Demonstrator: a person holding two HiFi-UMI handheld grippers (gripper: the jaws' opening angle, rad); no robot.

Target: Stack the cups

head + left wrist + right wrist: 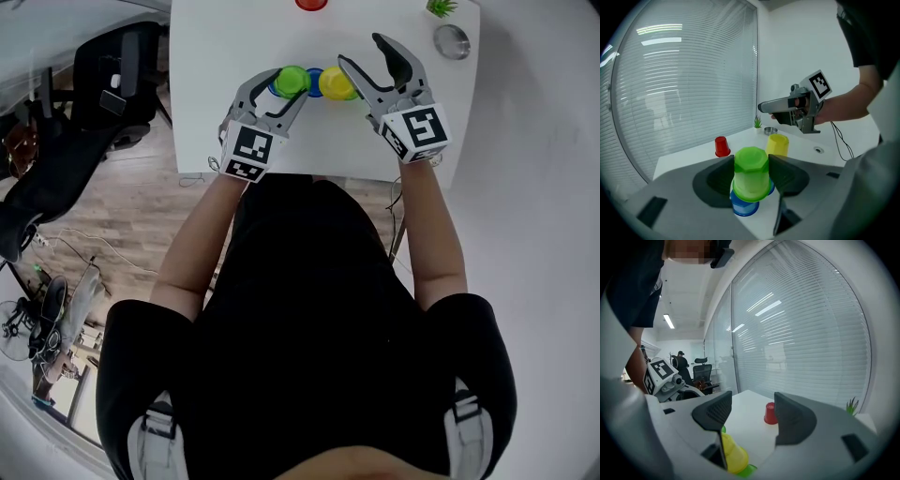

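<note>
My left gripper is shut on an upside-down green cup, which sits over a blue cup on the white table. From the head view the green cup and blue cup lie mid-table between both grippers. A yellow cup stands just right of them, with a bit of green showing at its base. My right gripper hovers above the yellow cup, open with nothing between its fingers. A red cup stands apart, farther back.
A small potted plant and a round metal dish sit at the table's far right corner. Window blinds run behind the table. An office chair and cables are on the floor to the left.
</note>
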